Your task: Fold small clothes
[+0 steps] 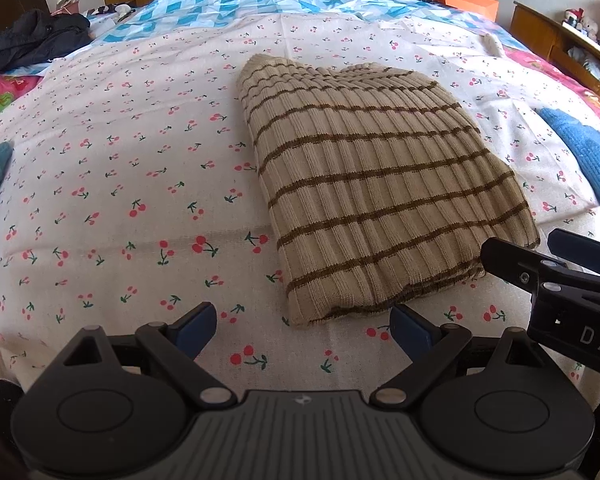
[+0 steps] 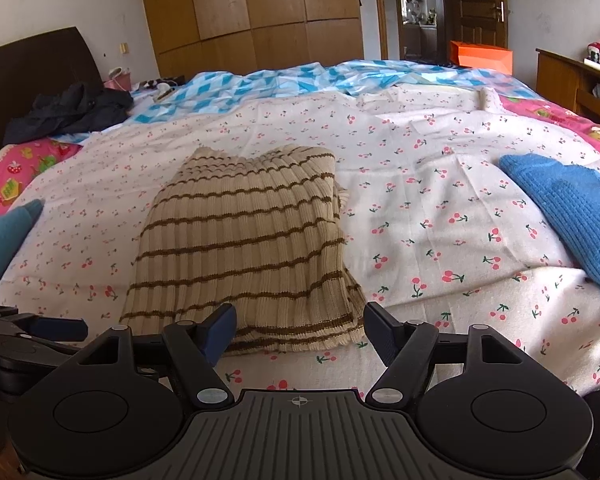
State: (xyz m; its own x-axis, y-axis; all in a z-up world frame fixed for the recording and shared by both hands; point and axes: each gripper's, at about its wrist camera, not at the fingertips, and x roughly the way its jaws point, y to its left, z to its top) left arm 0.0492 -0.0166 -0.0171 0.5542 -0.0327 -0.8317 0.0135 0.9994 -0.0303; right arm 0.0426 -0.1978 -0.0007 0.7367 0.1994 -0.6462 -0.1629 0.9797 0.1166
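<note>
Here the folded striped sweater (image 1: pixel 364 184) lies flat in the middle of the bed (image 1: pixel 120 160), apparently set down as finished. Both the left gripper (image 1: pixel 304 326) and right gripper (image 2: pixel 300 330) hover at its near edge, jaws spread and empty, having let it go.

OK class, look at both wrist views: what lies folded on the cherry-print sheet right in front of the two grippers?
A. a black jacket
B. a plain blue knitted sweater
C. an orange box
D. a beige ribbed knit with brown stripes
D: the beige ribbed knit with brown stripes lies folded on the cherry-print sheet just ahead of both grippers, while the blue knit lies off to the side.
</note>
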